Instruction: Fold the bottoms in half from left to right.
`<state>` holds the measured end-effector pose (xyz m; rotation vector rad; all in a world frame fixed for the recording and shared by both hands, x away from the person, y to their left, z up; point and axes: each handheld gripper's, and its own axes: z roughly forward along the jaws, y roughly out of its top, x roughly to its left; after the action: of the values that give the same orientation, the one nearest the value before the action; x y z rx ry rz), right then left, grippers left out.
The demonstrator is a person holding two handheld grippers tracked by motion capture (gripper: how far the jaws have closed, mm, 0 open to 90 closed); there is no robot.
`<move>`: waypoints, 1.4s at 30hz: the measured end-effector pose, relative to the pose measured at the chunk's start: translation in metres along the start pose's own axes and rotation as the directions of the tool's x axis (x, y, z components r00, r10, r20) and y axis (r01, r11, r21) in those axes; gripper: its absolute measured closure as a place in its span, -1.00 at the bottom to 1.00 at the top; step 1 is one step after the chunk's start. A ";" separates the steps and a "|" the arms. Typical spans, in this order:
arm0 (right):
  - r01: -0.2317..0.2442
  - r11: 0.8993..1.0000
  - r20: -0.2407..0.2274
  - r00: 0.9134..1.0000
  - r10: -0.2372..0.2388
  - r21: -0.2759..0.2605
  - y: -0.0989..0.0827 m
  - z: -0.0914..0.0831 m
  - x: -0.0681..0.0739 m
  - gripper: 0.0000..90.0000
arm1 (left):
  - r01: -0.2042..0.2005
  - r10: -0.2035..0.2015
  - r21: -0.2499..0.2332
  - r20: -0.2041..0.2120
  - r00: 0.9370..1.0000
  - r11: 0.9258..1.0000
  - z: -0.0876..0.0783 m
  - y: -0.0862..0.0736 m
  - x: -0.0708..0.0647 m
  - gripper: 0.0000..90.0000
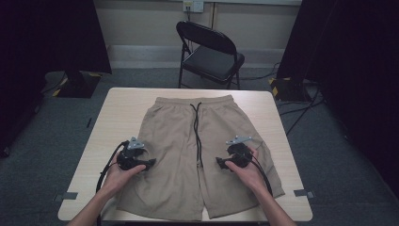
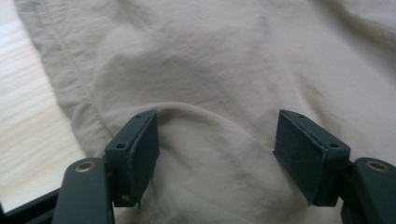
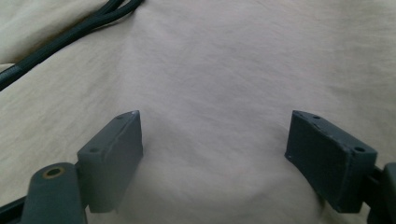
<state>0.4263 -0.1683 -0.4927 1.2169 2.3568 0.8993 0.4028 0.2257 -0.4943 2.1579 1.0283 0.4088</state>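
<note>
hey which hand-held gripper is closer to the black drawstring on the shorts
Right. The right hand-held gripper sits on the shorts just beside the drawstring, which lies close ahead in its own view. The left hand-held gripper rests farther off, on the other leg.

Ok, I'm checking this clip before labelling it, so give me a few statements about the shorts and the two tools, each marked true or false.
1. The beige shorts lie spread flat on the table. True.
2. The left tool is shut tight on the fabric. False: its jaws stand wide apart, with a raised fold of cloth between them.
3. The right tool is open over the fabric. True.
4. The shorts' waistband faces the person. False: it lies at the far side, toward the folding chair.
5. A dark drawstring runs down the middle of the shorts. True.
6. The chair is pushed under the table. False: it stands apart, beyond it.
</note>
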 end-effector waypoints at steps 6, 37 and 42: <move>0.000 1.000 0.003 1.000 0.000 -0.012 -0.015 -0.012 -0.018 -0.60 | -0.013 0.011 0.042 0.065 0.998 0.999 -0.007 -0.001 -0.020 -0.31; 0.262 0.947 -0.413 0.854 -0.317 -0.185 0.045 -0.013 0.200 -0.10 | 0.043 -0.044 0.026 0.028 0.999 0.999 -0.016 -0.008 0.028 -0.02; 0.299 0.938 -0.472 0.811 -0.347 -0.176 0.050 -0.002 0.240 0.14 | 0.033 -0.033 0.032 0.022 0.999 0.999 -0.015 -0.007 0.026 -0.02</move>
<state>0.3174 0.0488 -0.4602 0.5485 2.7558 1.3027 0.4069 0.2563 -0.4891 2.1654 1.0629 0.3539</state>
